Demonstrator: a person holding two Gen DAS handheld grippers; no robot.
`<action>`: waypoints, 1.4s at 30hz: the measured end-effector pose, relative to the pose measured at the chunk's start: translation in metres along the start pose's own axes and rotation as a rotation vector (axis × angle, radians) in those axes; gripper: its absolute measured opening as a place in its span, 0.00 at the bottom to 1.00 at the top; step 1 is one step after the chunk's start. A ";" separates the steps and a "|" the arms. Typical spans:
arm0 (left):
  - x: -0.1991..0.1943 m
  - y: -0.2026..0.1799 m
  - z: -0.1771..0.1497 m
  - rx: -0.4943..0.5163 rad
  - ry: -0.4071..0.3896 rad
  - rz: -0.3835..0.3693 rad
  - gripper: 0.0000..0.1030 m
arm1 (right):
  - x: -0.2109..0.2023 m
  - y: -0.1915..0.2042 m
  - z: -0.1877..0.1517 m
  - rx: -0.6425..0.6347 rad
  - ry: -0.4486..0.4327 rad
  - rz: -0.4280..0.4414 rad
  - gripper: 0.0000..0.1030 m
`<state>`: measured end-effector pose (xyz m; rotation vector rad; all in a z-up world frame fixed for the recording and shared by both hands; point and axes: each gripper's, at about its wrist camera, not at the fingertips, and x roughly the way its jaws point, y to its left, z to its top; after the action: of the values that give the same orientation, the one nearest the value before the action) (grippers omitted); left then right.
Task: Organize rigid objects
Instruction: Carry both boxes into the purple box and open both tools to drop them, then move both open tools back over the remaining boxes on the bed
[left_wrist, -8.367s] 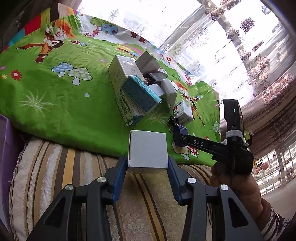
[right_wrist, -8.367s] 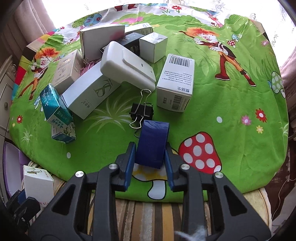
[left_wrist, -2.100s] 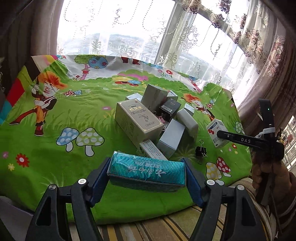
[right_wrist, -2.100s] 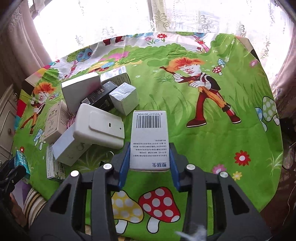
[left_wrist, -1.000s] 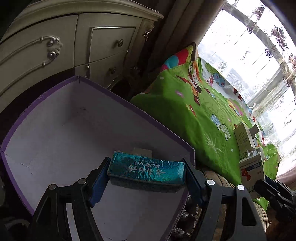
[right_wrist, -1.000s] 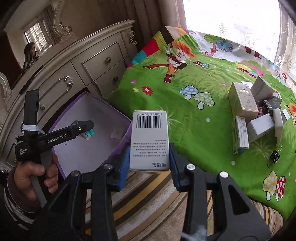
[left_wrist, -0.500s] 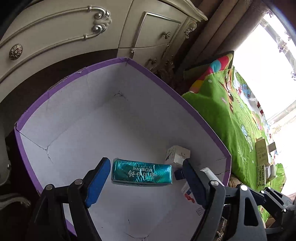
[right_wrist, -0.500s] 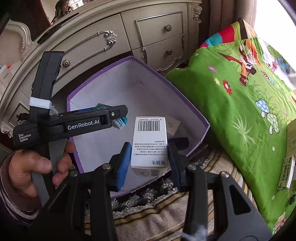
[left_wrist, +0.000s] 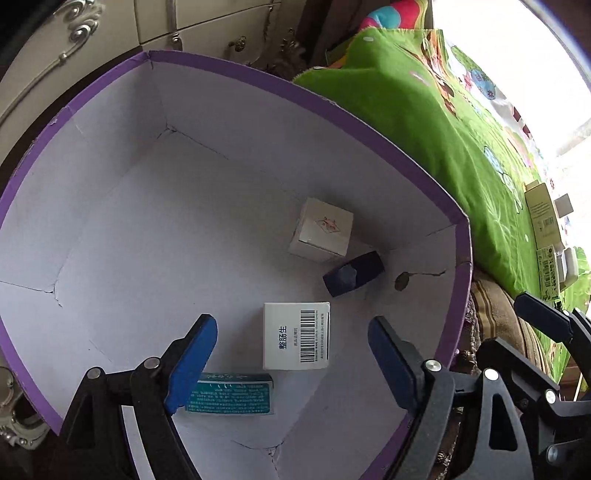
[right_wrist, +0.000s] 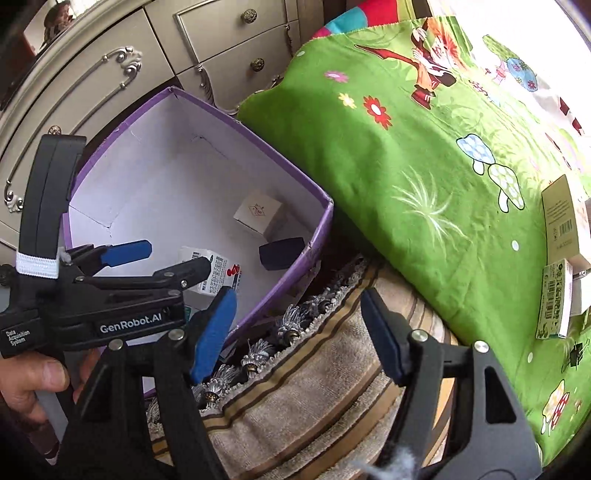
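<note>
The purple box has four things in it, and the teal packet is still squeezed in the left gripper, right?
Not quite. The purple box does hold four things, but the teal packet lies loose on its floor. The left gripper has its jaws opening with nothing pressed between them, as the left wrist view shows.

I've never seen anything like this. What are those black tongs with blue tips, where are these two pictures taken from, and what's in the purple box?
No robot here: a person holds a hand tool in each hand, each a two-finger gripper with a camera looking along its fingers. One picture comes from the left gripper, the other from the right gripper. Both are empty, their jaws opening. The purple box holds a teal box, a barcoded white box, a small white cube box and a dark blue object. More boxes wait on the green cloth.
</note>
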<state>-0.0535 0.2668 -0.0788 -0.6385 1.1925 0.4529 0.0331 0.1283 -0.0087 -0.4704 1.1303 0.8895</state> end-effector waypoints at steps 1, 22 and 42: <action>0.002 -0.008 0.002 0.021 0.003 0.008 0.82 | -0.007 -0.006 -0.004 0.008 -0.018 -0.004 0.71; -0.037 -0.084 -0.004 0.216 -0.092 0.095 0.71 | -0.085 -0.137 -0.090 0.289 -0.192 -0.130 0.80; -0.066 -0.242 -0.009 0.540 -0.263 -0.150 0.82 | -0.137 -0.248 -0.136 0.598 -0.390 -0.362 0.93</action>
<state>0.0724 0.0816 0.0340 -0.1901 0.9501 0.0718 0.1348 -0.1656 0.0395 0.0025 0.8567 0.2786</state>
